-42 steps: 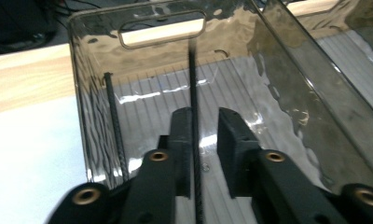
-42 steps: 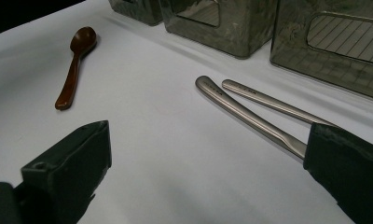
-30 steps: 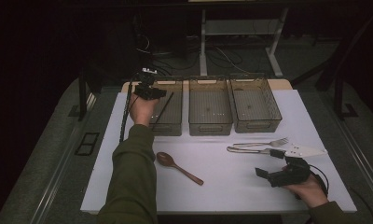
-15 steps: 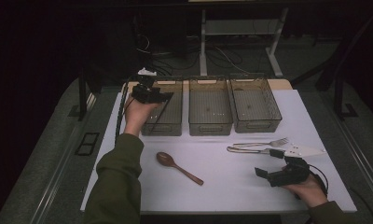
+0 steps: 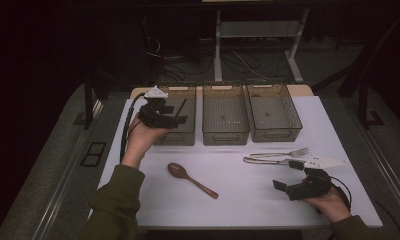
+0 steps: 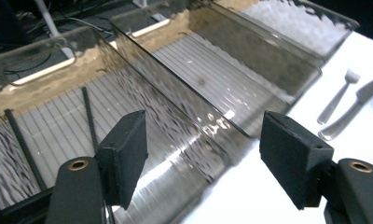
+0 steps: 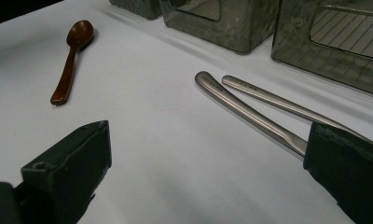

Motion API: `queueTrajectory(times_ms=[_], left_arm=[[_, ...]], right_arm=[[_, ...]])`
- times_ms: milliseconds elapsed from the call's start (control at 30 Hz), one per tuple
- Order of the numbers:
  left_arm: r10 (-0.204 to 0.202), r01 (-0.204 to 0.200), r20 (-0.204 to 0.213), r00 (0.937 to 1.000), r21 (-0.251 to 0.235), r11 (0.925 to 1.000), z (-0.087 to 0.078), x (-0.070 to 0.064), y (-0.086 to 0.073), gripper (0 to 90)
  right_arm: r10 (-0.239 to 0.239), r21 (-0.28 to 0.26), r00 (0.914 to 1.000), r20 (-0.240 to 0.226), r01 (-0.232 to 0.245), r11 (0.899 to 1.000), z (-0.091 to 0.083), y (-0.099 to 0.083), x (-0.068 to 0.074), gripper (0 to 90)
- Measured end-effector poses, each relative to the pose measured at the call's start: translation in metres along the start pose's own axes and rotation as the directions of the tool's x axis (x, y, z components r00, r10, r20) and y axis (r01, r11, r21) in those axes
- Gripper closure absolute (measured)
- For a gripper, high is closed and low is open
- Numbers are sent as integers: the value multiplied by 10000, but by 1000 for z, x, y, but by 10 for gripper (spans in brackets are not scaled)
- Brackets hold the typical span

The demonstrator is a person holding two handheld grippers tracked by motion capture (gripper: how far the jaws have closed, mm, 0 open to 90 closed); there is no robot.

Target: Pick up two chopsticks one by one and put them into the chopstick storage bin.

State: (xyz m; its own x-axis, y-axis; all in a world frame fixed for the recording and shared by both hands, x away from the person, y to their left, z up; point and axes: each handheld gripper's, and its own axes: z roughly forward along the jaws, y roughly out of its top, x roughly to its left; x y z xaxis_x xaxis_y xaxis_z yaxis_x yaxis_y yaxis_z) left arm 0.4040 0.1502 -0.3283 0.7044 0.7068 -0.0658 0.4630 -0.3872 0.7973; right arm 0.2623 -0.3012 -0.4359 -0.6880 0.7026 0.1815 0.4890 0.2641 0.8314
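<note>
Three clear ribbed trays stand in a row at the back. Over the near end of the left tray point(image 5: 188, 136) a hand holds my left gripper point(image 5: 175, 120) point(image 6: 210, 158) open, nothing between its pads. Two black chopsticks point(image 5: 181, 107) point(image 6: 89, 121) lie inside that tray. A brown wooden spoon point(image 5: 190, 179) point(image 7: 70, 60) lies on the white table in front. A metal knife point(image 5: 265, 161) point(image 7: 250, 112) and fork point(image 5: 283, 153) point(image 7: 278, 100) lie side by side at the right. My right gripper point(image 5: 286, 175) point(image 7: 208, 172) rests open and empty near their handles.
The middle tray point(image 5: 225, 131) and right tray point(image 5: 275, 131) hold nothing that I can see. The white table point(image 5: 238, 200) ends close behind my right hand. Dark floor, cables and a desk frame lie beyond the trays.
My left gripper has drawn back a little toward the person, from above the left tray's middle to its near end. The right gripper has stayed put.
</note>
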Motion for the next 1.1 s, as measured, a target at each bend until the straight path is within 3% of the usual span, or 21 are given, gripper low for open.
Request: queueTrajectory(times_ms=[167, 400, 467, 1100], left_arm=[[277, -277, 156, 9995, 0, 9996, -4, -15, -12, 297], [405, -398, 267, 9988, -250, 9989, -11, -31, -27, 287], [350, -339, 300, 9989, -370, 9987, -13, -35, -32, 287], [128, -126, 250, 9996, -102, 9999, -14, -51, -88, 275]], right_arm=[[-14, 32, 10000, -24, 14, 10000, 2, 1, 2, 4], [26, 44, 10000, -35, -26, 10000, 0, 0, 2, 4], [-164, -104, 9999, 30, 165, 9998, 1, 0, 0, 4], [-73, -67, 10000, 12, 73, 10000, 0, 1, 1, 4]])
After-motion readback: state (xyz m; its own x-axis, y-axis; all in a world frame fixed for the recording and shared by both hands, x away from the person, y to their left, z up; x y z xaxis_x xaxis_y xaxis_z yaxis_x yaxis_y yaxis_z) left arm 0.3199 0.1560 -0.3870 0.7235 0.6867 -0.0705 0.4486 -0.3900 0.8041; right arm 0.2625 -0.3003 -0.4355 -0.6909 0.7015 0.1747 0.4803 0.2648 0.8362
